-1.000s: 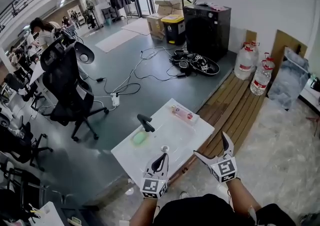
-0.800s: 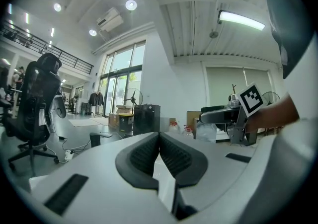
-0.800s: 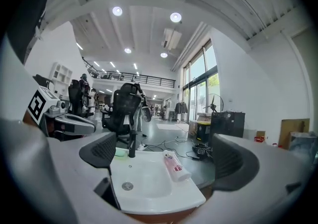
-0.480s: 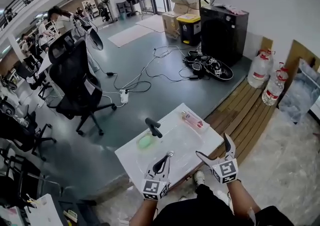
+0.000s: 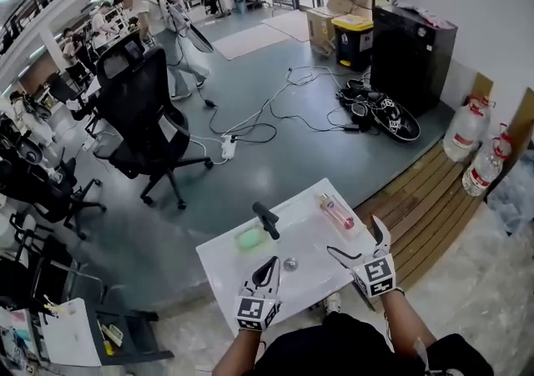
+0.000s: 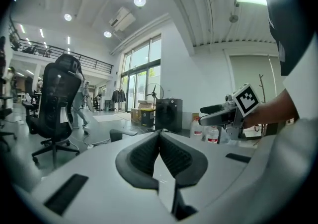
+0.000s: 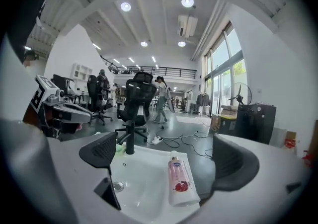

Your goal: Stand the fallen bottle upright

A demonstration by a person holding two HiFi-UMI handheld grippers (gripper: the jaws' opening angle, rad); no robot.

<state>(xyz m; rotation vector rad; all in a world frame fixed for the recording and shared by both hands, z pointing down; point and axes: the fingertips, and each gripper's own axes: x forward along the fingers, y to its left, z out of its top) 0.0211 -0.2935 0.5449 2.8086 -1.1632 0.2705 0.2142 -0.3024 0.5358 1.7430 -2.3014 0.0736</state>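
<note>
A big black office chair (image 5: 150, 107) stands on the grey floor, far from the person. Nearer is a white sink (image 5: 225, 262). The left gripper (image 5: 272, 261) hangs over the near side of the sink. Its two jaws are pressed together and hold nothing. The right gripper (image 5: 355, 237) hangs over the right side of the sink with its jaws wide apart and empty. The pink bottle (image 5: 337, 212) lies flat on its side on the right edge of the sink, just past the right gripper, not touching it. Its cap points away from the person. A black tap (image 5: 267, 220) stands at the back of the sink. A green soap (image 5: 249, 238) lies just beside the tap. A little round drain (image 5: 290, 264) sits in the bowl.
</note>
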